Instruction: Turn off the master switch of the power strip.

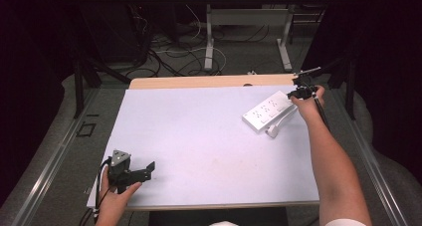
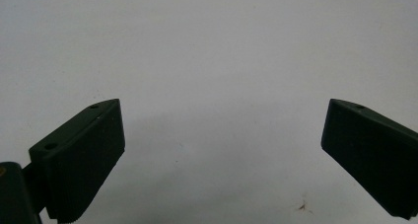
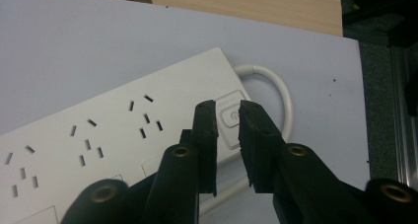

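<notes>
— On the far right of the bench (image 1: 199, 136), what lies there?
— A white power strip (image 1: 268, 111), its cord looping off one end. The right gripper (image 3: 227, 116) hovers above its switch (image 3: 230, 116), jaws nearly together, nothing between them.
— And the left gripper (image 1: 133, 170)?
— Near the front left edge, jaws spread wide, holding nothing.
</notes>
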`<state>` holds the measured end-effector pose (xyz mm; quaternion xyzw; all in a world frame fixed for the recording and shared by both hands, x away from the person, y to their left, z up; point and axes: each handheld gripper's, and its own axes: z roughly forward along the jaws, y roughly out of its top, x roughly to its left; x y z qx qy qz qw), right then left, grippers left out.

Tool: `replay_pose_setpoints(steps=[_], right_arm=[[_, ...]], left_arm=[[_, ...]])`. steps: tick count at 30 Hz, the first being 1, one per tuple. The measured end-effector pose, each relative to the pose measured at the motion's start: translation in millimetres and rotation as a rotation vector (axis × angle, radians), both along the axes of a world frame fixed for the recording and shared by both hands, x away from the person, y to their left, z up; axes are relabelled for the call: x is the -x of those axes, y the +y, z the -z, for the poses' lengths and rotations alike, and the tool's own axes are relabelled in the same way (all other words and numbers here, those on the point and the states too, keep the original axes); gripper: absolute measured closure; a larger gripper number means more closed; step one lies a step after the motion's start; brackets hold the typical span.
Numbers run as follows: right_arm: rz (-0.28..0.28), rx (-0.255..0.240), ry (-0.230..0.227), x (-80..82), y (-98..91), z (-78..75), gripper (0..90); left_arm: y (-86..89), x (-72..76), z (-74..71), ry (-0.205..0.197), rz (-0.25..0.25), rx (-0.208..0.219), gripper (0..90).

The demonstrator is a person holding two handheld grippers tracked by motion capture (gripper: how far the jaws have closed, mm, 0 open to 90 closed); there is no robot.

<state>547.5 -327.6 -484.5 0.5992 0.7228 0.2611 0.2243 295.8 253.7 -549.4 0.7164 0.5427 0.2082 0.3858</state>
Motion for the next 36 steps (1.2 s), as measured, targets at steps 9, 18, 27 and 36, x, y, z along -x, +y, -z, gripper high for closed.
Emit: replay_pose_setpoints(steps=[9,18,27,36], right_arm=[[-0.001,0.013,0.016,-9.2,-0.3,10.3,90.0],[0.006,0.030,0.030,-19.1,0.1,21.1,90.0],[0.024,0.041,0.035,-24.5,-0.8,29.8,90.0],[0.037,0.028,0.020,-27.8,-0.9,33.2,90.0]], left_arm=[[1.0,1.2,-0.5,-0.001,-0.018,0.003,3.0],[-1.2,1.3,-0.5,-0.004,-0.022,0.002,3.1],[-2.6,1.5,0.9,0.003,-0.018,0.002,3.1],[-3.5,1.2,1.8,0.005,-0.019,0.000,3.1]])
